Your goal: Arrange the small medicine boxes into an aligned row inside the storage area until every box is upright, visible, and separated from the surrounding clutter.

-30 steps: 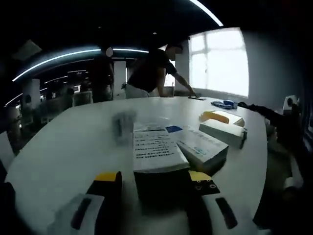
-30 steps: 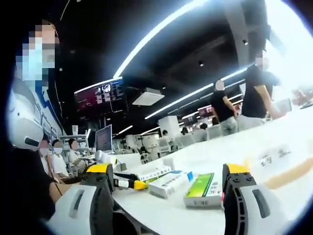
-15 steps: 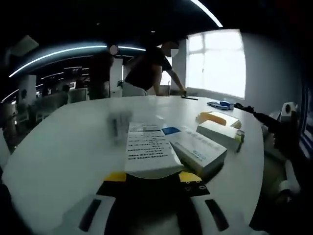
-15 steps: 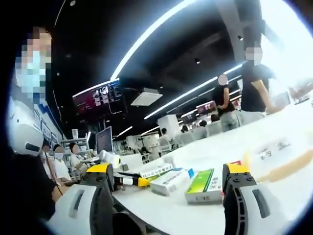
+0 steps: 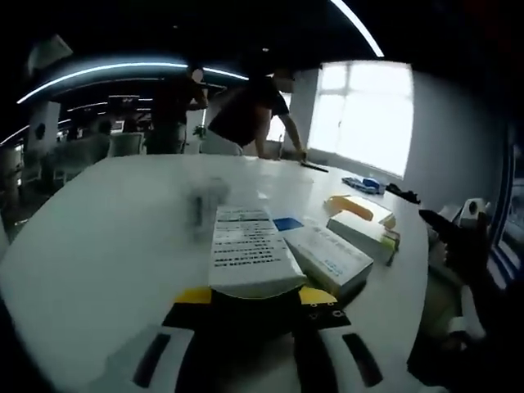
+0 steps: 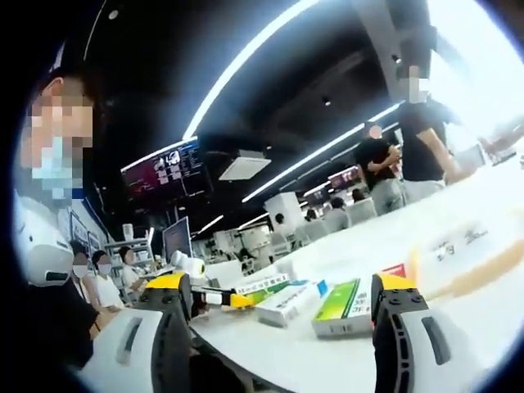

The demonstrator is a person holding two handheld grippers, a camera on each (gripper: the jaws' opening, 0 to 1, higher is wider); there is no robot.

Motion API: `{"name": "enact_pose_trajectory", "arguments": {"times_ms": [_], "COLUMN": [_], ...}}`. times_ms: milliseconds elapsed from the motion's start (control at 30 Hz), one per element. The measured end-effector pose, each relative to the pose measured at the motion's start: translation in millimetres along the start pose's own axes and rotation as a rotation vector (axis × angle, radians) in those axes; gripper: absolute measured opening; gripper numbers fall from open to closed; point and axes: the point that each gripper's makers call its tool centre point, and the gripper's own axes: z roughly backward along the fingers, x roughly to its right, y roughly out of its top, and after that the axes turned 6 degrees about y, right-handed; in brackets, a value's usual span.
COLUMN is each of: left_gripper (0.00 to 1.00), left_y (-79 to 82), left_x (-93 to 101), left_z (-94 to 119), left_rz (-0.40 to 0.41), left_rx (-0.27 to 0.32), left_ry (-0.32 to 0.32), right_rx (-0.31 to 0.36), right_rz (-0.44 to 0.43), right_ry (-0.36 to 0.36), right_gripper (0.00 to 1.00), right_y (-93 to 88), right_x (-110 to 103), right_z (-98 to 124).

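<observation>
On the white desk (image 5: 98,246), a white box (image 5: 250,250) was clamped flat in the left tool (image 5: 254,299); standing it upright was judged next. The right tool (image 6: 274,299) was held apart near a green box (image 6: 342,299).

Two people (image 5: 237,115) lean over the white table (image 5: 106,229) (bright window (image 5: 364,115) behind).

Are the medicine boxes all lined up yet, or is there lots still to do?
Lots still to do. Done: no neat row yet. In hand: the left gripper is shut on a white printed medicine box. Left: the white and blue box, another white box and a yellow-edged box lie flat on the white table. The right gripper is open near a green box.
</observation>
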Motion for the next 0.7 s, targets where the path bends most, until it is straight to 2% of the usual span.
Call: {"name": "enact_pose_trajectory", "arguments": {"times_ms": [267, 400, 533, 667, 700], "left_gripper": [0.32, 0.32, 0.32, 0.31, 0.31], "left_y": [2.5, 2.6, 2.0, 3.0, 4.9], "left_x": [-4.2, -5.7, -6.9, -5.4, -7.3], "left_z": [5.5, 8.9, 11.1, 11.1, 9.8], "left_rz": [0.010, 0.000, 0.032, 0.123, 0.178], "left_rx": [-0.043, -0.061, -0.061, -0.036, -0.019], "left_ry": [-0.056, -0.063, -0.070, -0.097, -0.107], "right_rx": [-0.016, -0.024, -0.019, -0.023, -0.022], "right_rz": [-0.012, -0.022, -0.032, -0.039, -0.048], "right_ry": [0.021, 0.027, 0.031, 0.018, 0.013], "right_gripper": [0.89, 0.89, 0.89, 0.88, 0.88], "right_y": [-4.0, -5.4, -4.9, -5.9, -5.3], "right_x": [-5.4, -5.7, -7.0, -3.7, -2.3], "right_z": [-8.1, -11.2, -11.9, -11.8, -12.1]}}
